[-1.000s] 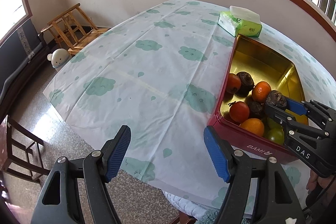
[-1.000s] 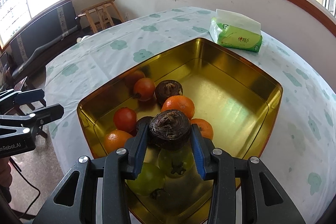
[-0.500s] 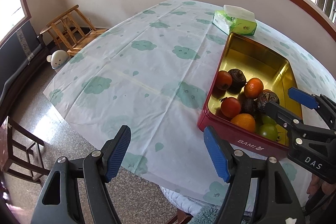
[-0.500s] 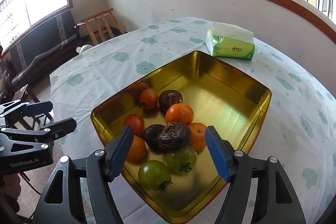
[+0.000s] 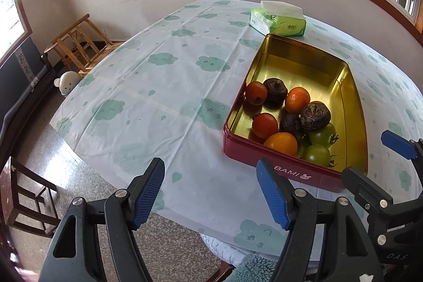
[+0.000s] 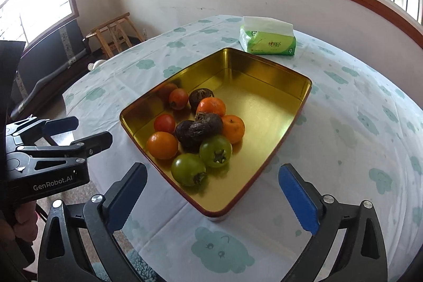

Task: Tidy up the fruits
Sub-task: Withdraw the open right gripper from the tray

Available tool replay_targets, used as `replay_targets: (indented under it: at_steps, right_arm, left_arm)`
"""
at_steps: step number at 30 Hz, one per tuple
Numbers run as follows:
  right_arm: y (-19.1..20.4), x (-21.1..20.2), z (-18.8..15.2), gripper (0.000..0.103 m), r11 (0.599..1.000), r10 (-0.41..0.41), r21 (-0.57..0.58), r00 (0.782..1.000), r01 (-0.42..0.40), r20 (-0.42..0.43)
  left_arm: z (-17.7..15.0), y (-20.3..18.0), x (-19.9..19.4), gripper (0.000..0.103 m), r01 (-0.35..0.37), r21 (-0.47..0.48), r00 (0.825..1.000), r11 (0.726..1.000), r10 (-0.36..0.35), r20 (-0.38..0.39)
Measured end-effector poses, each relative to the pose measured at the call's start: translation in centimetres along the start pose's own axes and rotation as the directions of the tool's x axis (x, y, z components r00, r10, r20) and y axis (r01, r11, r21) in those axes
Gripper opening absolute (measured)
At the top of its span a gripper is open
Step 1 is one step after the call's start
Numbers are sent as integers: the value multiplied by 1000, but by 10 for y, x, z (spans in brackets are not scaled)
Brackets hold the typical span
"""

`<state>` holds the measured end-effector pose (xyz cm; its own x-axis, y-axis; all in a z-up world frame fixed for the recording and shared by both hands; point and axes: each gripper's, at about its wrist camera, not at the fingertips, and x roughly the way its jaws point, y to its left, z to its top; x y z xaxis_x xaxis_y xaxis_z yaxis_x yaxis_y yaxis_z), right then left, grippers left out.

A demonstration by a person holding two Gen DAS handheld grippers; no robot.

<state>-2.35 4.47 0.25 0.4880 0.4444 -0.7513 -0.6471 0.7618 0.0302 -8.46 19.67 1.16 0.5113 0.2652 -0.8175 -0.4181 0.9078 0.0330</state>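
A: Left side first. What is my left gripper (image 5: pixel 210 190) doing?

B: Jaws stand partly apart, nothing between them. It hangs over the near edge of the table (image 5: pixel 169 97), left of the tin (image 5: pixel 288 171), not touching it. From the right wrist view the same tool (image 6: pixel 76 130) shows at the left edge, a hand (image 6: pixel 18 223) on its grip.

A: Noted. The tin?

B: Red outside, gold inside, lying toward the table's right side. All fruit sits in its near end. Two red tomatoes (image 6: pixel 164 123) along the left wall, oranges (image 6: pixel 162 145) among them, three dark wrinkled fruits; one dark fruit (image 6: pixel 208 123) rests on top of another in the middle of the heap. Two green tomatoes (image 6: pixel 215 151) are closest to the near corner, touching each other.

A: And my right gripper (image 6: pixel 212 198)?

B: Jaws wide and empty; they have just been opening. It hovers above the tin's near corner, clear of the fruit.

A: Farther back?

B: A green tissue pack (image 6: pixel 267 40) just beyond the tin's far edge.
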Motion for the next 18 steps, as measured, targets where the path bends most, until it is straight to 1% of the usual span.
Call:
replay_targets:
  at_steps: [6,18]
  right_arm:
    - [-3,2,-11,99,1000,-8,-2,1000,8,-24]
    - [-9,2,-16,99,1000,-13,4,999,13,-29]
  left_arm:
    - [-2,-14,-5,69,-14,31,1000,999,13,19]
    - [-2,-35,-7,69,11,65,1000,998,-12,11]
